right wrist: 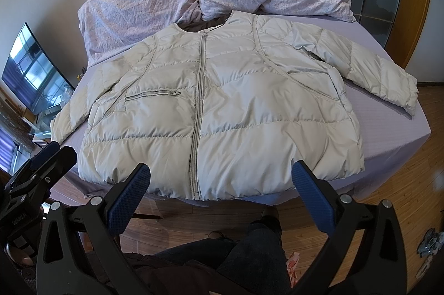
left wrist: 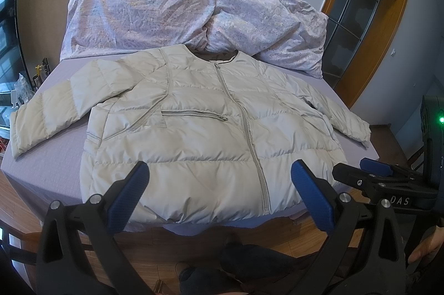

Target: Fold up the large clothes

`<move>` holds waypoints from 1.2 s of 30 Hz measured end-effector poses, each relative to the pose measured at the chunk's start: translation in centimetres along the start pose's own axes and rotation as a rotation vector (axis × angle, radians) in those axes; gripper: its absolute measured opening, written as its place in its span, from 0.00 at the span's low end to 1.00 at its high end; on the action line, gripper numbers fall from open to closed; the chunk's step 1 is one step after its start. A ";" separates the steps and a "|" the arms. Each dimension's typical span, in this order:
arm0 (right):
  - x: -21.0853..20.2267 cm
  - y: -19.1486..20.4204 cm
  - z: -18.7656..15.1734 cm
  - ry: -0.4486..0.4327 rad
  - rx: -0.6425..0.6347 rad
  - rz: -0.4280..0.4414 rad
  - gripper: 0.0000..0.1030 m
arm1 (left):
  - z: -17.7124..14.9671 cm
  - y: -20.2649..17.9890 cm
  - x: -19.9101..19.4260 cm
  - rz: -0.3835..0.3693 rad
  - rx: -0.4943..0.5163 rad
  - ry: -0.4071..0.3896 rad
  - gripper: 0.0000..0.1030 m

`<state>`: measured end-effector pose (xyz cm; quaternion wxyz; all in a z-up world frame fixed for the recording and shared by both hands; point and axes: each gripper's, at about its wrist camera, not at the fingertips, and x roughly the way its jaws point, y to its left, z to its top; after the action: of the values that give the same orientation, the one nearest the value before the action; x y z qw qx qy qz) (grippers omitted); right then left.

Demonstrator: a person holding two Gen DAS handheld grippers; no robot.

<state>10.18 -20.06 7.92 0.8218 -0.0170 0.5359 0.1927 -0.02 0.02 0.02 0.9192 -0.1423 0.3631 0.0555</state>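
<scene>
A cream puffer jacket [left wrist: 199,128] lies flat and zipped on the lilac bed, front up, collar at the far side, both sleeves spread out. It also shows in the right wrist view [right wrist: 236,111]. My left gripper [left wrist: 219,170] is open and empty, held above the jacket's near hem. My right gripper [right wrist: 220,170] is open and empty, also above the hem, to the right of the left one. The right gripper shows in the left wrist view [left wrist: 374,170], and the left gripper shows in the right wrist view [right wrist: 44,153].
A crumpled lilac duvet [left wrist: 180,11] lies across the far side of the bed [left wrist: 47,156]. A TV [right wrist: 33,72] stands at the left. A wooden door frame [left wrist: 369,25] is at the right. The person's legs [right wrist: 236,253] are by the bed's near edge, on wooden floor.
</scene>
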 end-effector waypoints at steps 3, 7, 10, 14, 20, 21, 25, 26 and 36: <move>0.0 0.0 0.1 0.000 0.001 -0.001 0.99 | 0.0 0.0 0.0 0.000 -0.001 0.001 0.98; 0.3 -0.2 0.1 0.003 0.006 -0.002 0.99 | 0.0 0.0 0.0 0.000 0.000 0.000 0.98; 0.6 -0.5 0.6 0.006 0.011 -0.002 0.99 | -0.1 -0.4 1.1 0.000 0.002 0.006 0.98; 1.0 -0.7 1.2 0.016 0.019 0.001 0.99 | 0.4 -0.1 2.0 0.008 0.001 0.018 0.98; 2.3 -1.4 2.6 0.026 0.034 0.011 0.99 | 1.8 0.1 2.9 0.024 -0.004 0.033 0.98; 2.5 -1.7 2.9 0.023 0.043 0.012 0.99 | 2.0 0.1 3.1 0.026 -0.005 0.036 0.98; 3.6 -3.3 4.4 0.013 0.099 0.030 0.99 | 3.0 0.2 4.4 0.037 -0.006 0.051 0.98; 3.8 -3.8 4.8 0.009 0.113 0.038 0.99 | 3.3 0.2 4.7 0.039 -0.007 0.056 0.98; 8.0 -11.9 8.9 -0.039 0.311 -0.011 0.99 | 6.2 0.5 10.0 0.108 -0.025 0.119 0.98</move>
<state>24.78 -26.60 2.52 0.8257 0.1112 0.5433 0.1033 11.21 2.40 -2.56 0.8898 -0.1371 0.4234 0.1012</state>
